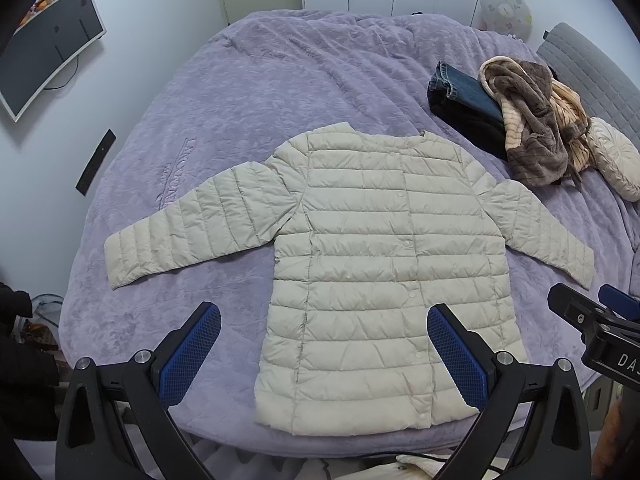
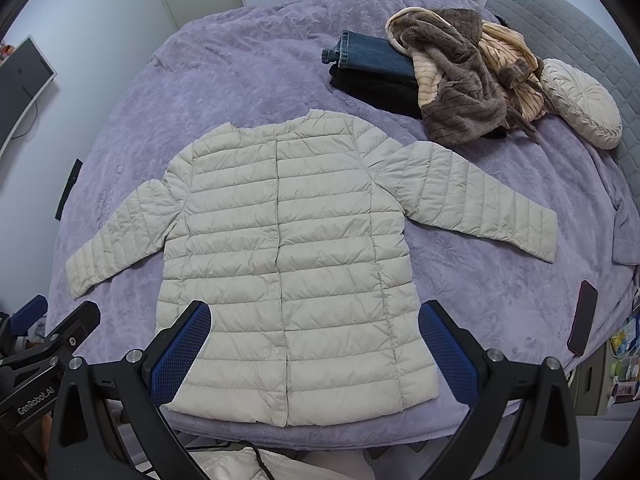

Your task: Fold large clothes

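A pale beige quilted puffer jacket (image 1: 372,264) lies flat, front up and buttoned, on a purple bedspread (image 1: 240,92), both sleeves spread out to the sides. It also shows in the right wrist view (image 2: 288,264). My left gripper (image 1: 324,348) is open and empty, held above the jacket's hem near the bed's front edge. My right gripper (image 2: 314,344) is open and empty too, above the hem's right half. The right gripper's body shows at the right edge of the left wrist view (image 1: 592,320).
A pile of clothes sits at the back right: folded jeans (image 2: 372,56), a dark garment beneath, a brown and peach fleece robe (image 2: 464,80). A round cream cushion (image 2: 580,100) lies beside it. A dark phone (image 2: 582,316) lies at the bed's right edge. A monitor (image 1: 48,44) is on the left wall.
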